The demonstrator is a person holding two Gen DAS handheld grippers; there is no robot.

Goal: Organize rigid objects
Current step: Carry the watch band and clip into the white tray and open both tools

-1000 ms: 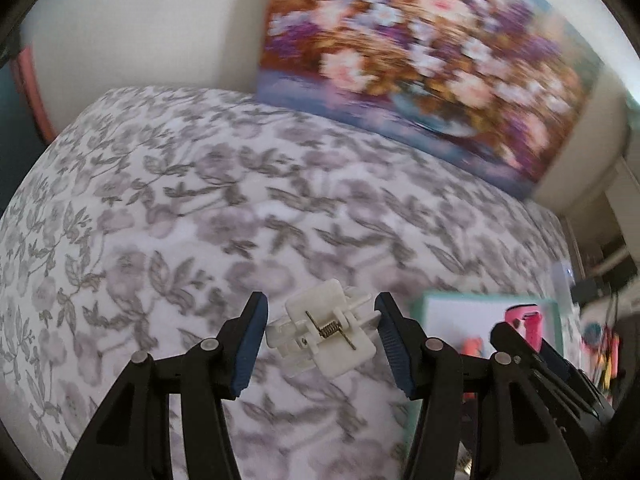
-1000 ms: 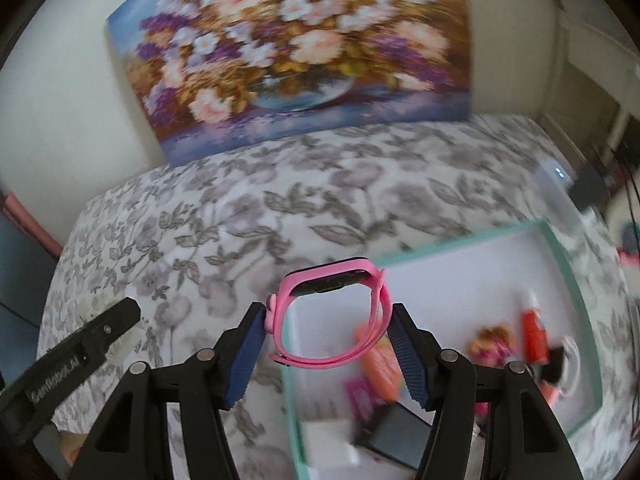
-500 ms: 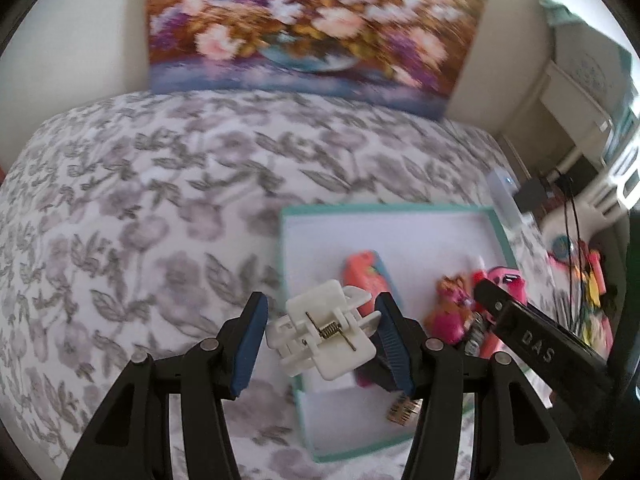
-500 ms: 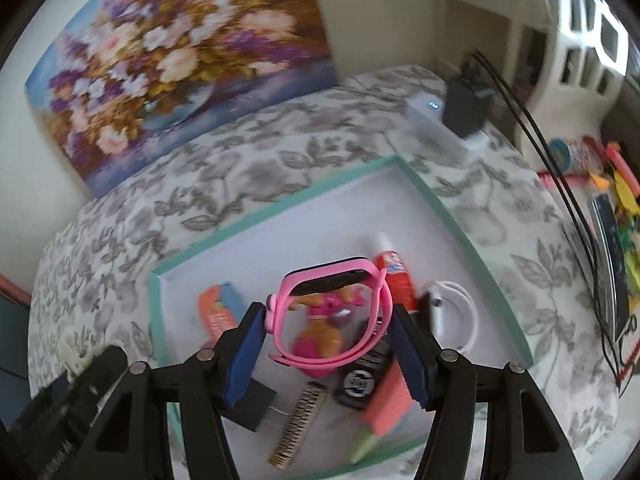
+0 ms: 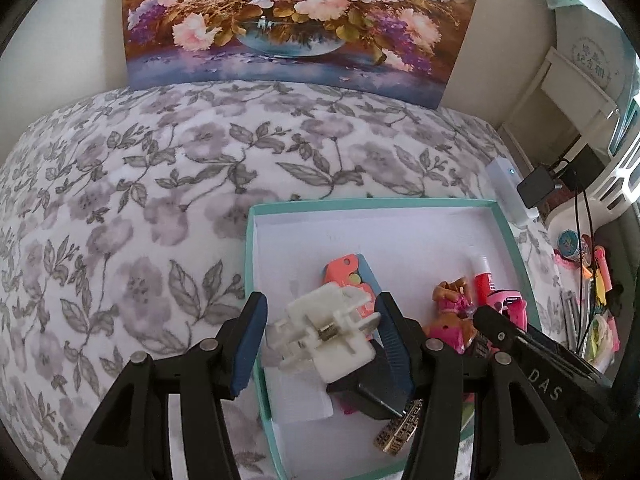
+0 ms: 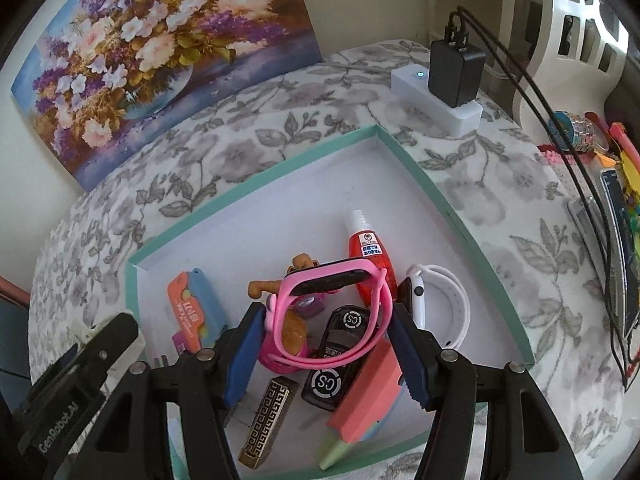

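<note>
My left gripper (image 5: pixel 320 320) is shut on a white plastic clip (image 5: pixel 326 330) with a metal spring, held above the left side of the teal-rimmed white box (image 5: pixel 372 203). My right gripper (image 6: pixel 326 328) is shut on a pink smartwatch (image 6: pixel 332 312), held above the box (image 6: pixel 460 216). In the box lie an orange and blue case (image 6: pixel 190 304), a red tube (image 6: pixel 366 248), a white smartwatch (image 6: pixel 438 300), a doll figure (image 6: pixel 298 332), a black remote (image 6: pixel 336 356), a bronze patterned bar (image 6: pixel 266 420) and a pink sticky-note block (image 6: pixel 370 392).
The box sits on a grey floral cloth (image 5: pixel 140 208). A flower painting (image 5: pixel 296 20) leans on the back wall. A white power strip with a black charger (image 6: pixel 452 80) and cables stands behind the box. Stationery (image 6: pixel 616 184) lies at the right edge.
Both grippers have moved right and over the box, still holding their objects. The clip now hangs over the box's left part and the pink watch over the pile of items.
</note>
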